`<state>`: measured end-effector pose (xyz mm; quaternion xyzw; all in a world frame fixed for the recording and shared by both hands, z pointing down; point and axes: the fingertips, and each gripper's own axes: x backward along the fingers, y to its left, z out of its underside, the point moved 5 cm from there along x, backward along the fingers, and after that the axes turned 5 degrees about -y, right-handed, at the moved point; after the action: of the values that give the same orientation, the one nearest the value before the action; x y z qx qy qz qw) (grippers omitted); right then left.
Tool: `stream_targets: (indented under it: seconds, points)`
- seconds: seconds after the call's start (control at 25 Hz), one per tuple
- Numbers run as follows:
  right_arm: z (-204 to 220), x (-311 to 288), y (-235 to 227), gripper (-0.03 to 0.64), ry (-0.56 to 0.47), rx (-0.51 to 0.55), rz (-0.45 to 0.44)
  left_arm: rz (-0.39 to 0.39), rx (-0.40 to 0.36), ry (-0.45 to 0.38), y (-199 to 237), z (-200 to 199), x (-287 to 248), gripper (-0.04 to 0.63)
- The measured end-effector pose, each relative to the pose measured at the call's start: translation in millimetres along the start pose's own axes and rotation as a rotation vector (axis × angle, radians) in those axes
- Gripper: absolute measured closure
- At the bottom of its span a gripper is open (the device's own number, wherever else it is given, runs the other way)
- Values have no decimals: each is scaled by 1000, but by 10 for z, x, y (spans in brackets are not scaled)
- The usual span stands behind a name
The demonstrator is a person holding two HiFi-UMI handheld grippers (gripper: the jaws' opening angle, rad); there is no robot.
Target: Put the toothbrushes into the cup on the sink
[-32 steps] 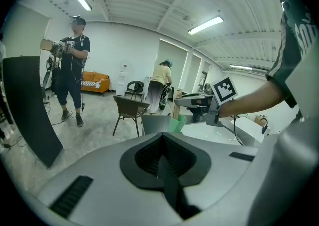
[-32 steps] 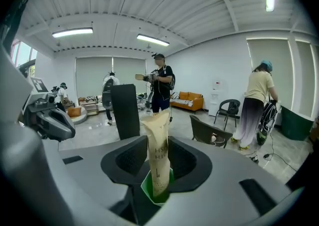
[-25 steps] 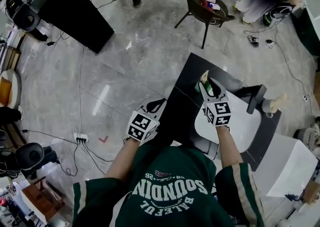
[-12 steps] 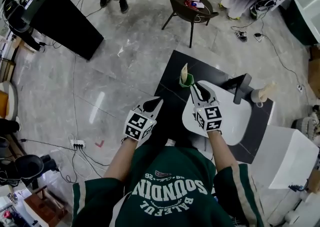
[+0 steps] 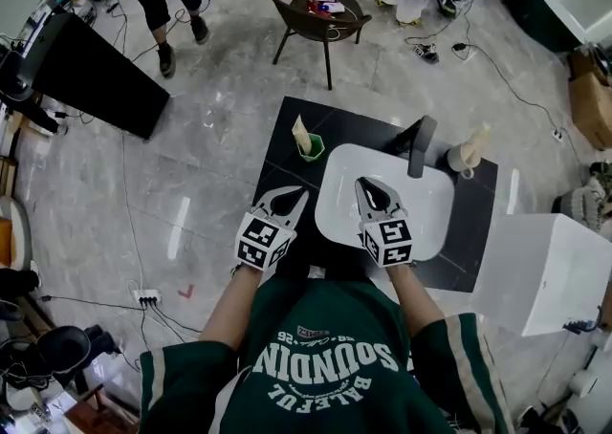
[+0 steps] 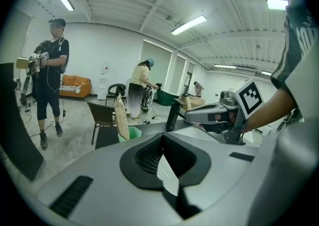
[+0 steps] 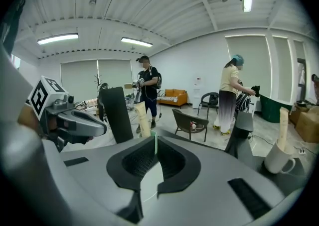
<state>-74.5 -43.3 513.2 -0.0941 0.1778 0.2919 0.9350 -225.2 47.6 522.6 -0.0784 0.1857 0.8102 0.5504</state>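
A green cup (image 5: 312,147) stands on the black counter left of the white sink (image 5: 430,188), with a beige wrapped toothbrush (image 5: 300,132) upright in it. A white mug (image 5: 461,160) at the sink's far right corner holds a second beige toothbrush (image 5: 478,141). My right gripper (image 5: 368,185) hovers over the basin, apart from both cups. Its jaws have just been closing and now meet with nothing between them. My left gripper (image 5: 302,194) is shut and empty at the sink's left rim. The left gripper view shows the toothbrush (image 6: 120,117) and green cup (image 6: 131,132) ahead.
A black faucet (image 5: 421,145) rises behind the basin. A brown chair (image 5: 316,16) stands beyond the counter, a black panel (image 5: 96,69) to the left, a white box (image 5: 535,270) to the right. People stand further off, and cables lie on the floor.
My right gripper has left the green cup, drawn back over the basin and shut its jaws. The toothbrush stays standing in the green cup. My left gripper has shifted along with it.
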Motion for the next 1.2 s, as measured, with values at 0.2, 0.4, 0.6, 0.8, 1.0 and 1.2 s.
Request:
stream_targets:
  seconds: [0.2,0.4,0.6,0.8,1.0,1.2]
  points:
    - [98,299,-294,568,-4,-47,59,56,-24,9,-277,-60,-248,584]
    - [141,497,-484,568,-17,-95,108,101,-48,18,-437,-146,-472,584]
    - [210,699,-592,573,-25,-112,138,152,-61,24,-603,-204,-702,584]
    - [262,879,-715,575,-33,-93,181,196,-74,28,-772,-215,-902,584]
    - [239,1039,-850,577,-45,-103,223,224,-81,33,-905,-228,-1051,584]
    - [239,1159,-947,577,-64,-123,260,253,-89,39,-984,-245,-1152,584]
